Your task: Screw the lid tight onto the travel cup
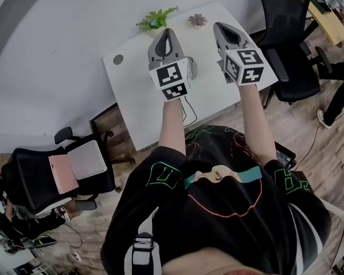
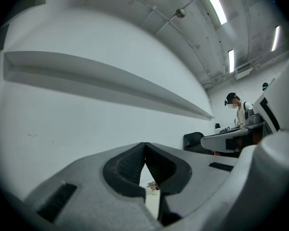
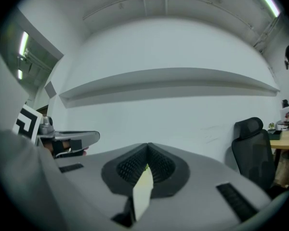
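Left tool and right tool, both closed on nothing, hang side by side above a white bench, pointing toward the wall. The cup stands on the bench below, mostly hidden behind the left tool's marker cube and touching neither tool. A leafy plant and a succulent sit at the bench's far edge.

The white worktop carries a green plant and a small pinkish plant at its far edge, a round grey cap at the left, a mostly hidden travel cup and a black cable.
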`<state>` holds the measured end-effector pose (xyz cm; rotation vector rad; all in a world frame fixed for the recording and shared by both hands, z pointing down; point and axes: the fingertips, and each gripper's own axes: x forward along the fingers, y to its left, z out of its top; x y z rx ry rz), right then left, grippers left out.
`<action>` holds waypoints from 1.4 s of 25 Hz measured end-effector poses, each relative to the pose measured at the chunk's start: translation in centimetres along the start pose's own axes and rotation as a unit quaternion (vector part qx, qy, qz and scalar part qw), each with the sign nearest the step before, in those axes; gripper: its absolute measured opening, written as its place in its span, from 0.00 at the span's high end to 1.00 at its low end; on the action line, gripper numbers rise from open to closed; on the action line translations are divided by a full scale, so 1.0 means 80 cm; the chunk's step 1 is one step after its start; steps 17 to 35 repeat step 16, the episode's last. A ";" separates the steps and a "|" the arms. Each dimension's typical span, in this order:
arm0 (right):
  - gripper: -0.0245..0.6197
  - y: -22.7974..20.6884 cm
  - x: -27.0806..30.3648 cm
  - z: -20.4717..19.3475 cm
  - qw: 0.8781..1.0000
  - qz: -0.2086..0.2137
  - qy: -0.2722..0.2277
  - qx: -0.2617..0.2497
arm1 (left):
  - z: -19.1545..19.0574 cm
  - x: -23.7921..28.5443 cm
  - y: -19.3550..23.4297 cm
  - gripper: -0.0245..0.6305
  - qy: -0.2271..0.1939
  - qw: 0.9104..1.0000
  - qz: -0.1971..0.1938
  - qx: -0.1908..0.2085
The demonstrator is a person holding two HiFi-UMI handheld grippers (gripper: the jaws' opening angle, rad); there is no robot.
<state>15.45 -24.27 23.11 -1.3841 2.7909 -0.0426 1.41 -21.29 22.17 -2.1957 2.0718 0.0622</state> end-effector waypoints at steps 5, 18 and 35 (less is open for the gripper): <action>0.96 0.004 -0.008 -0.005 1.000 0.015 0.002 -0.009 | -0.004 -0.010 -0.003 0.96 -0.001 1.000 0.011 -0.004; 0.96 -0.003 -0.009 -0.003 1.000 0.021 -0.007 -0.010 | -0.005 -0.013 -0.007 0.96 -0.003 1.000 0.012 0.007; 0.96 -0.003 -0.009 -0.003 1.000 0.021 -0.007 -0.010 | -0.005 -0.013 -0.007 0.96 -0.003 1.000 0.012 0.007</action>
